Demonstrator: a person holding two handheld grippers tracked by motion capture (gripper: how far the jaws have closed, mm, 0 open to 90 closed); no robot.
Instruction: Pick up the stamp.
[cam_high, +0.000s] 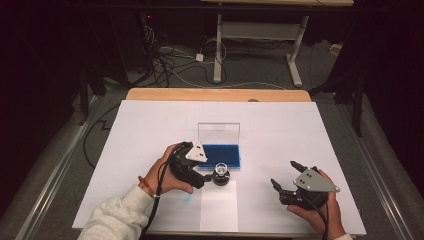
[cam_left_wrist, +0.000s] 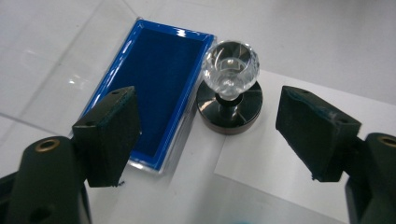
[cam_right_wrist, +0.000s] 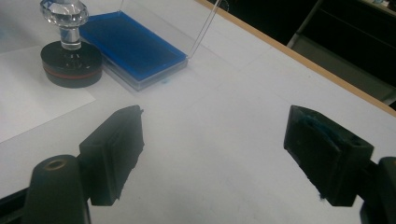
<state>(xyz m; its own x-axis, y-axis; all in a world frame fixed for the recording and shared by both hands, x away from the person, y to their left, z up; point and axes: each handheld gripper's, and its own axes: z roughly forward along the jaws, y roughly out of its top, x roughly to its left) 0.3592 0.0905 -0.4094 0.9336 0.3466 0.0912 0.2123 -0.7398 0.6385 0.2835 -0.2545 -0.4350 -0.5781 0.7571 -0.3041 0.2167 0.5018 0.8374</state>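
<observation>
A dark room with cables on the floor is surrounding a wooden table (cam_high: 150, 94) that is carrying a white sheet (cam_high: 150, 130); reading left to right, the left gripper (cam_high: 209, 176) is hovering just beside the stamp (cam_high: 220, 174), and the right gripper (cam_high: 286, 176) is waiting well apart over bare sheet. In the left gripper view the jaws are standing wide, one pad (cam_left_wrist: 112, 135) over the blue ink pad (cam_left_wrist: 161, 88), the other over the paper slip (cam_left_wrist: 266, 158), with the stamp's crystal knob (cam_left_wrist: 231, 67) ahead of the gap and touching neither; the gripper is released and gripping nothing. The stamp is standing upright on its dark round base (cam_left_wrist: 229, 114), on the corner of the slip and just beside the ink pad's near edge, whose clear lid (cam_high: 218, 133) is standing open behind it. The step in hand appears to be grasping the stamp. To do it well, the left gripper should be advancing until the knob or the thin neck below it is lying squarely between the pads, then closing level, since the faceted knob is likely to be slipping under an off-centre pinch and the base could be tipping against the ink pad. The right gripper, likewise released and empty, is pointing toward the ink pad and could be steadying the slip.
</observation>
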